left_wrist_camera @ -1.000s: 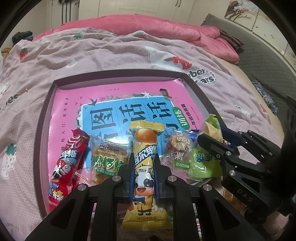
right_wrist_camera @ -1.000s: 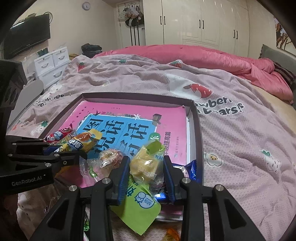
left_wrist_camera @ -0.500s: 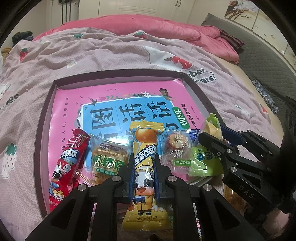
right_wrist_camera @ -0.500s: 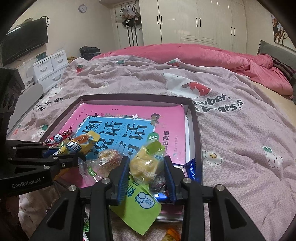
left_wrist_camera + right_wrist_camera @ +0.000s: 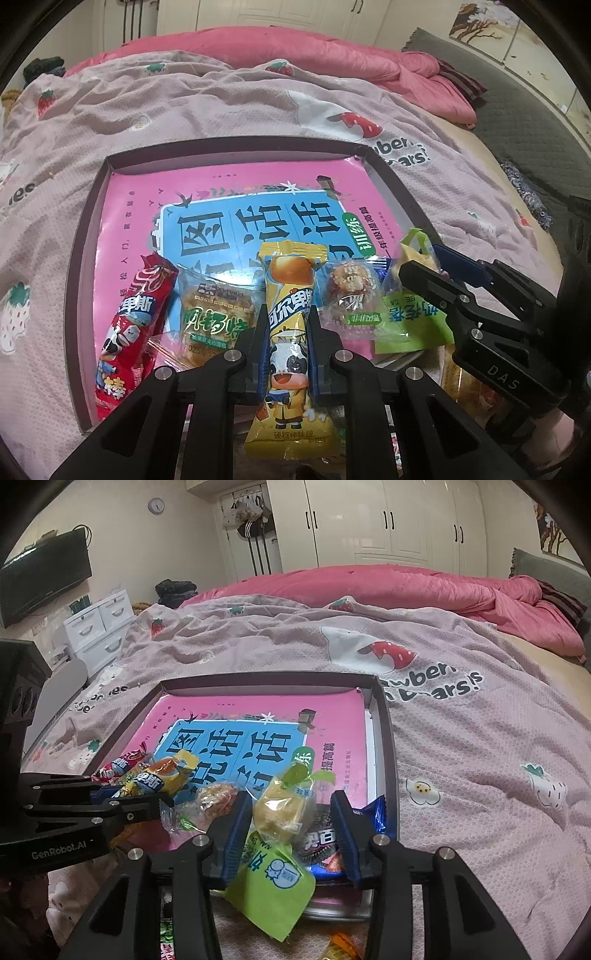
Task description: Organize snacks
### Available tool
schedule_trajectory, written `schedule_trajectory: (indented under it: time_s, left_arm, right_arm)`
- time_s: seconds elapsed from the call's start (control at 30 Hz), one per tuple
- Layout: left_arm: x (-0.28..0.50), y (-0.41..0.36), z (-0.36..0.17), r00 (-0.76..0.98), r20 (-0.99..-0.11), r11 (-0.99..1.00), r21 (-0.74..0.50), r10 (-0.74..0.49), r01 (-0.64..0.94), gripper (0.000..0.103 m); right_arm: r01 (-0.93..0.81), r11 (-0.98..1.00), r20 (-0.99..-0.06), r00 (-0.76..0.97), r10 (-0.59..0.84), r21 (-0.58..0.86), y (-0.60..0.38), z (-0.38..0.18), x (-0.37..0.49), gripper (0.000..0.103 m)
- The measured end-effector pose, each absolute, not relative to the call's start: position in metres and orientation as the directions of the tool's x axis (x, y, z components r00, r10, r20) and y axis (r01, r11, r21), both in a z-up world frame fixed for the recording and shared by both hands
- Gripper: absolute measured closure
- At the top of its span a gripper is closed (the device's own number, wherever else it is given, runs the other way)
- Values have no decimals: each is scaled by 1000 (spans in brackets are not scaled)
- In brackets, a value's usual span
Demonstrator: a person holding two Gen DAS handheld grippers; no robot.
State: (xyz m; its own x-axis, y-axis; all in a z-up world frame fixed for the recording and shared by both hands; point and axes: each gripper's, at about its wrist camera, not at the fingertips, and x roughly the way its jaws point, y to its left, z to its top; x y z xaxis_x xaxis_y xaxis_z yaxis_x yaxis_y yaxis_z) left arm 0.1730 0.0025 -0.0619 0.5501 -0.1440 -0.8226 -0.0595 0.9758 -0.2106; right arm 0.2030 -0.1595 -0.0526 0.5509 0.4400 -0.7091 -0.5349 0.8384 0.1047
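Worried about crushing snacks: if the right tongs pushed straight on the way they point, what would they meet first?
Probably the green cake packet, which already lies between the open right tongs, apparently untouched. Past it comes the pink book in the tray; depth is unclear.

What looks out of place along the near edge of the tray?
The green-wrapped pastry hangs over the tray's near rim instead of lying flat in the row; the right gripper, jaws just opened, no longer pinches it. An orange wrapper lies off the tray on the bedspread.
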Motion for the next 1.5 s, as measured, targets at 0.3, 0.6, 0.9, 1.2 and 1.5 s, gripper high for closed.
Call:
schedule_trajectory:
  time_s: [0.3,0.6,0.9,1.2,1.5]
  left_arm:
    - [172,3,-60,548,-821,974,-222,-158,-52,86]
    - [171,3,-57,549,-820,972,-228,-163,-51,81]
    - [169,2,-51,563,-809,971,-235,-169,-46,74]
    - [166,5,-44,575,-801,971,-235,-168,-44,74]
    - [160,10,-24,604,-780,972,-231,-160,-40,71]
  right_arm:
    - [-527,841,-702,552,450,125,-163,-50,204,58]
    - [-528,839,-695,553,460,135,-164,-47,203,57]
    - [-522,841,-677,568,468,143,-167,-42,202,56]
    - [-511,845,-652,588,479,159,-174,-33,200,52]
    - [-511,843,-610,618,496,168,-181,-20,195,49]
